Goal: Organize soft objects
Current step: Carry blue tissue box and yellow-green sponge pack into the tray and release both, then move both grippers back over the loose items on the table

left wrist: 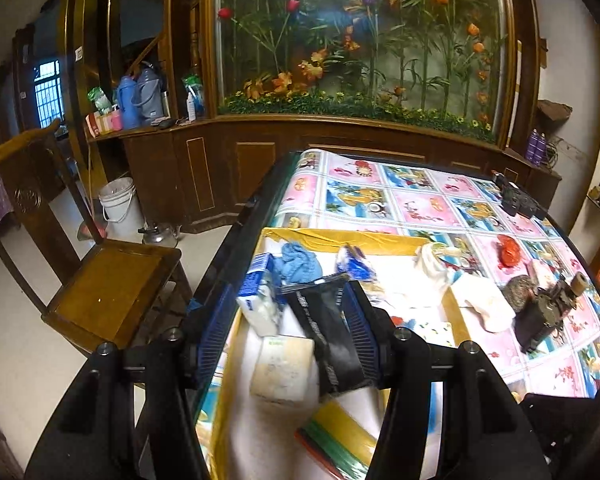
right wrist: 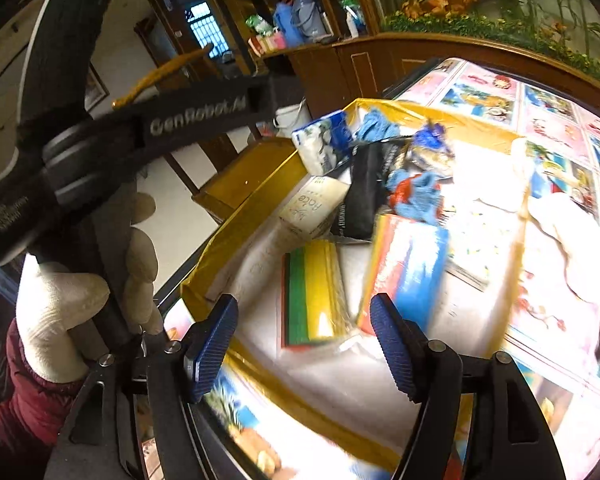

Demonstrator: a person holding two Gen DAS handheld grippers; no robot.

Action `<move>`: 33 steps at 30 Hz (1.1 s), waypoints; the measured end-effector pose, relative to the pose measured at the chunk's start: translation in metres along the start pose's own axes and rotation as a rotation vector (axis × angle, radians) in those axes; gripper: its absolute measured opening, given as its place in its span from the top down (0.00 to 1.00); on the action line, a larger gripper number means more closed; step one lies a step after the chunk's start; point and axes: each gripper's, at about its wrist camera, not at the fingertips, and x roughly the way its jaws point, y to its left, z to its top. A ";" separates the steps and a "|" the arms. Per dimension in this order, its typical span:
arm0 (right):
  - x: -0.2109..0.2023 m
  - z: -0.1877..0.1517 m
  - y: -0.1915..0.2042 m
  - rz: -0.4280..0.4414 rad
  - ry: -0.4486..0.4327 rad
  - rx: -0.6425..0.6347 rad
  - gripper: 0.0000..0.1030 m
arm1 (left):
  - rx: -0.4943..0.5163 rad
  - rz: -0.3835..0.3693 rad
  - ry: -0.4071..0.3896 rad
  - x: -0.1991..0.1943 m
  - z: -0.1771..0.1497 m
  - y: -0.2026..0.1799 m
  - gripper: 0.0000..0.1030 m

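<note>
A white area edged with yellow tape [left wrist: 340, 240] holds a pile of soft packs. My left gripper [left wrist: 288, 334] is open above it. A black packet [left wrist: 328, 336] lies against its right pad, with a cream tissue pack [left wrist: 282, 368] and a blue-and-white tissue pack [left wrist: 258, 300] beside it. My right gripper [right wrist: 304, 344] is open over a green-and-yellow cloth pack [right wrist: 314, 292]. A blurred red, yellow and blue packet [right wrist: 404, 264] lies just beyond its right pad. A blue cloth [left wrist: 300, 264] sits at the far end. The same black packet [right wrist: 362, 196] shows in the right wrist view.
A gloved hand [right wrist: 72, 300] holds the left gripper's black body [right wrist: 196, 116] at the left. White cloths [left wrist: 480, 300], a red lump [left wrist: 508, 254], a grey scrubber [left wrist: 518, 290] and a dark device [left wrist: 540, 320] lie to the right. A wooden chair [left wrist: 104, 288] stands off the table's left edge.
</note>
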 end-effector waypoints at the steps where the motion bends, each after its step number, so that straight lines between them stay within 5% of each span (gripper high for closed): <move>1: -0.006 -0.004 -0.003 -0.002 -0.011 0.008 0.31 | 0.009 0.002 -0.003 -0.004 0.000 -0.005 0.47; 11: -0.061 -0.043 -0.078 -0.037 -0.113 0.126 0.26 | 0.100 -0.021 -0.011 -0.032 -0.004 -0.061 0.37; 23: -0.198 -0.134 -0.213 -0.232 -0.257 0.416 0.21 | -0.021 -0.258 0.222 -0.025 -0.039 -0.098 0.37; 28: -0.230 -0.165 -0.251 -0.237 -0.284 0.540 0.19 | 0.039 -0.326 0.271 -0.018 -0.046 -0.152 0.37; 33: -0.240 -0.176 -0.264 -0.219 -0.300 0.568 0.19 | -0.076 -0.420 0.327 0.013 -0.029 -0.179 0.37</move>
